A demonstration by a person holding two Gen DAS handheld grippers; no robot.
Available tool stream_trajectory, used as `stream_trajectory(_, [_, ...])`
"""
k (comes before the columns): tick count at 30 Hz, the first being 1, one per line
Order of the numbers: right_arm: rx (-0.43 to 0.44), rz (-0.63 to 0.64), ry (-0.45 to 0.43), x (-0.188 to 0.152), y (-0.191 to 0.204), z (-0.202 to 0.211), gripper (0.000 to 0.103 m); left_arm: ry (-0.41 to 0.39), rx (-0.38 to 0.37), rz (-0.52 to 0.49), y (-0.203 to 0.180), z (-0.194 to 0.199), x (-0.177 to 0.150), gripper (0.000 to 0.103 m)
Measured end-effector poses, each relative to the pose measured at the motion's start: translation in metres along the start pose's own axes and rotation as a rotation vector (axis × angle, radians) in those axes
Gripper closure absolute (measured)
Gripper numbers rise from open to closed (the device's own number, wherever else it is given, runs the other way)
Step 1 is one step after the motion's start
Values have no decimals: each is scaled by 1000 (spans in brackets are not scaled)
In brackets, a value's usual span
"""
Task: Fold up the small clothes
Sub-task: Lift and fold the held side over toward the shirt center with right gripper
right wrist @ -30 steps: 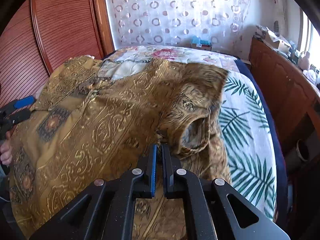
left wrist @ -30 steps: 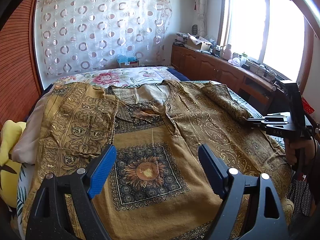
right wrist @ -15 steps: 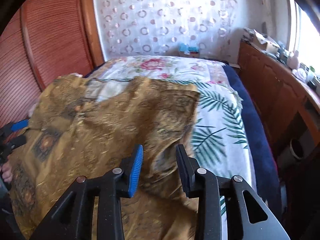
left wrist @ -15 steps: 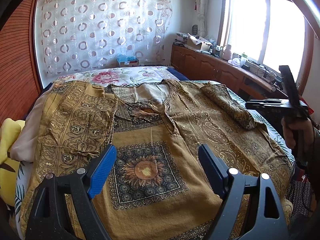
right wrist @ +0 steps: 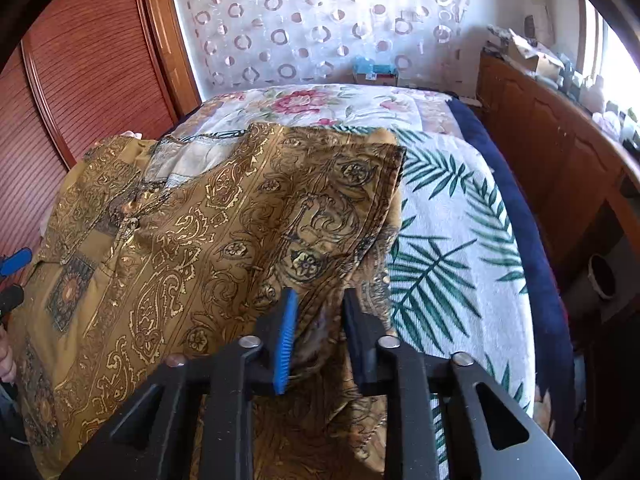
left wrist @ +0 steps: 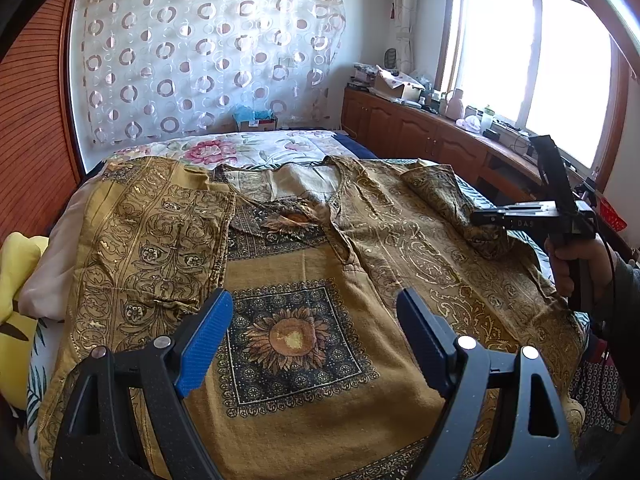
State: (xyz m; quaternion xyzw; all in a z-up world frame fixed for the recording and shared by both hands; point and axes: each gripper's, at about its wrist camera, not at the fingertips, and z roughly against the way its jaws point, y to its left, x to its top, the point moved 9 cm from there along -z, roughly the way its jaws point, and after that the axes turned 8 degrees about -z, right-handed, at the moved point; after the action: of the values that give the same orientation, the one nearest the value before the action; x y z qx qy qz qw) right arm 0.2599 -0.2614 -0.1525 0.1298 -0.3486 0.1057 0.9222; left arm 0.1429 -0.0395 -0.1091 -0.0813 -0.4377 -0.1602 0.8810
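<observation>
— Since the earlier frames, what has moved?

— Only the right hand-held gripper (right wrist: 318, 332). It was clenched on the sleeve (right wrist: 320, 224) of the golden tunic (left wrist: 304, 280), then it let go and drew back a little. Its jaws have just been closing again, and now they stand narrowly apart with a bit of sleeve cloth between them. If the pads press on it, I cannot tell.

— And the left one?

— The left hand-held gripper (left wrist: 316, 332) did not move. It points downward over the sunflower print, released, with jaws wide and nothing between them.

— Where is the garment?

— It lies spread on the bed (right wrist: 448, 216), its front up. Both sleeves are folded inward over the body.

— How many things do you count?

— One tunic, two hand-held grippers, one visible hand (left wrist: 576, 264) which holds the right one from below.
</observation>
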Motion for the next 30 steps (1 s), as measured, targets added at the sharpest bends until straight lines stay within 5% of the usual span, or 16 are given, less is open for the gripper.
stream_trajectory(13, [-15,75,-54,3,24,1,97,1,-1,-2,-1,1,0,18])
stream_trajectory(30, [133,177,-30,-7,79,1,99,2,1,13,1,2,-2,18])
